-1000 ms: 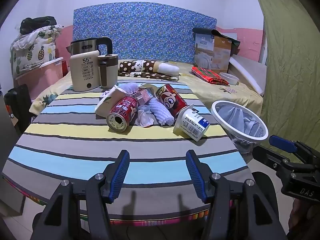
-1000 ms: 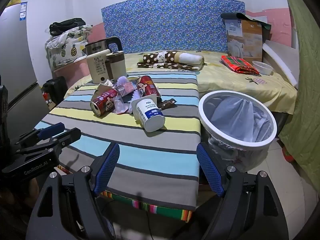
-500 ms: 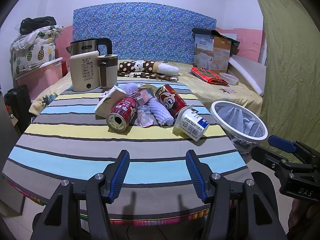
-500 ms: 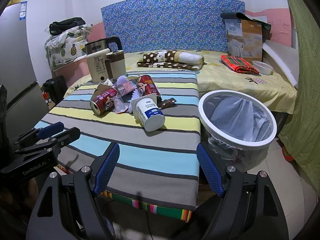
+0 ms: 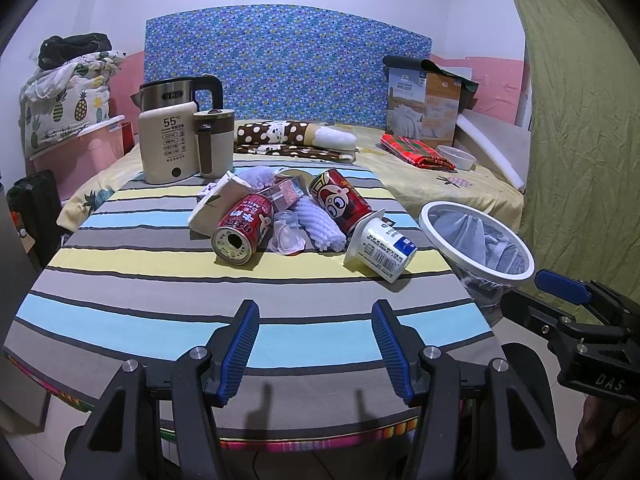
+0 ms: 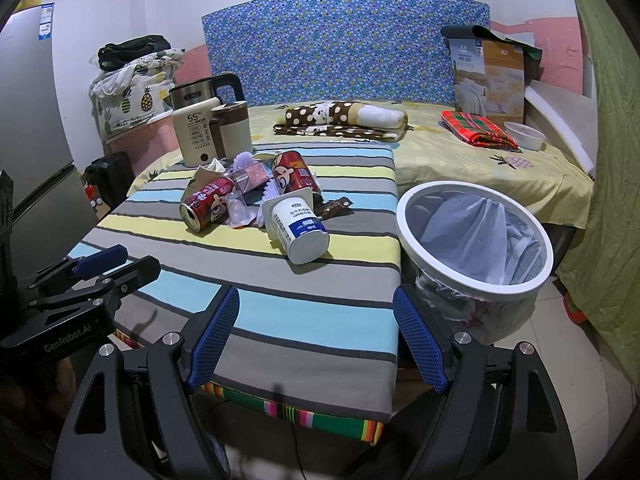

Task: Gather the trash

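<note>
Almost nothing differs from a second ago: both grippers hover in the same spots before the striped table (image 5: pixel 120 292), and the pile of trash lies as it did.

The left gripper (image 5: pixel 316 350) is level above the table's near edge, jaws spread apart and empty. The right gripper (image 6: pixel 316 336) hangs over the table's near right corner, jaws also wide apart with nothing between them; its right finger (image 6: pixel 420 344) sits just in front of the trash bin (image 6: pixel 404 216).

From left to right, the trash sits mid-table: a paper carton (image 5: pixel 216 204), a red milk can (image 5: pixel 242 228) lying with its opening toward the camera, a clear plastic cup (image 5: pixel 286 236), a white foam net (image 5: pixel 320 228), a second red can (image 5: pixel 340 200) and a tipped yogurt cup (image 5: pixel 382 248). A kettle (image 5: pixel 168 148) stands behind.

The near half of the table is bare. The lined bin stands just beside the table's right edge, mouth open.
</note>
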Demonstrator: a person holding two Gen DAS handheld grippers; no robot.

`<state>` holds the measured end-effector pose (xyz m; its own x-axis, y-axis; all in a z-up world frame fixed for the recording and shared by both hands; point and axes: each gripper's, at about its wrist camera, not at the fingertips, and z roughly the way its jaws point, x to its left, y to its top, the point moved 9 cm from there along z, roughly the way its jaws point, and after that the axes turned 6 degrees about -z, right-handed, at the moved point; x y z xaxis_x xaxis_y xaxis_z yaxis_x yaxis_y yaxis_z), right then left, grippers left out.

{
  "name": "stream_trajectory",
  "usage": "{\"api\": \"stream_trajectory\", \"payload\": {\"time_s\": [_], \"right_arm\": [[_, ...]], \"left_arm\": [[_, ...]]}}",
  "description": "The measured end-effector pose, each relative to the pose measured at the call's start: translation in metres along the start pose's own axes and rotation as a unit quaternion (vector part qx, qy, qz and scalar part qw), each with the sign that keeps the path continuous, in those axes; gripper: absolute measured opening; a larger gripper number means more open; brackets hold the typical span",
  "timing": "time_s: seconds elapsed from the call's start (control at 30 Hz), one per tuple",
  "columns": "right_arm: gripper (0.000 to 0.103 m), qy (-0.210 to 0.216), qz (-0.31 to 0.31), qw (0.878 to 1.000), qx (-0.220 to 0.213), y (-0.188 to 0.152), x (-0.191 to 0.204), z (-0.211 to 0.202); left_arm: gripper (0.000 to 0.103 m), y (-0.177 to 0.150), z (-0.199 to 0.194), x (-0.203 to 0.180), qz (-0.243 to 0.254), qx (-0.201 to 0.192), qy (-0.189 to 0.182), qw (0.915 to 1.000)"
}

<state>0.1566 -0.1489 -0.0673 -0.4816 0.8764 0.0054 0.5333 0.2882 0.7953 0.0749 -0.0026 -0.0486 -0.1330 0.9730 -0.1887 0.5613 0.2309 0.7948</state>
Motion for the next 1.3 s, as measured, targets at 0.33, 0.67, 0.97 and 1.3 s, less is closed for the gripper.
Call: {"api": "stream_trajectory", "payload": {"time_s": [0.33,0.67,0.97,1.3], "right_arm": [[0.080,0.000,0.000,1.000,0.001,-0.0008,-0.0005,0.0007],[0.080,0.000,0.000,1.000,0.001,-0.0009,-0.0004,0.0010],[0.080,0.001,0.001,1.000,0.001,-0.0003,-0.0010,0.0011],[0.080,0.000,0.001,1.000,0.002,-0.0014,-0.0011,0.0014]], "left_arm": [[0.058,-0.0027,0.0007,-0.0038,0.000,0.001,0.000,1.0000],[0.058,-0.0024,0.0003,-0.0028,0.000,0.001,0.000,1.0000],[0.058,-0.0034,0.0012,0.0017,0.001,0.003,-0.002,1.0000],[0.058,-0.0034,0.0011,0.0016,0.004,0.003,-0.001,1.0000]]}}
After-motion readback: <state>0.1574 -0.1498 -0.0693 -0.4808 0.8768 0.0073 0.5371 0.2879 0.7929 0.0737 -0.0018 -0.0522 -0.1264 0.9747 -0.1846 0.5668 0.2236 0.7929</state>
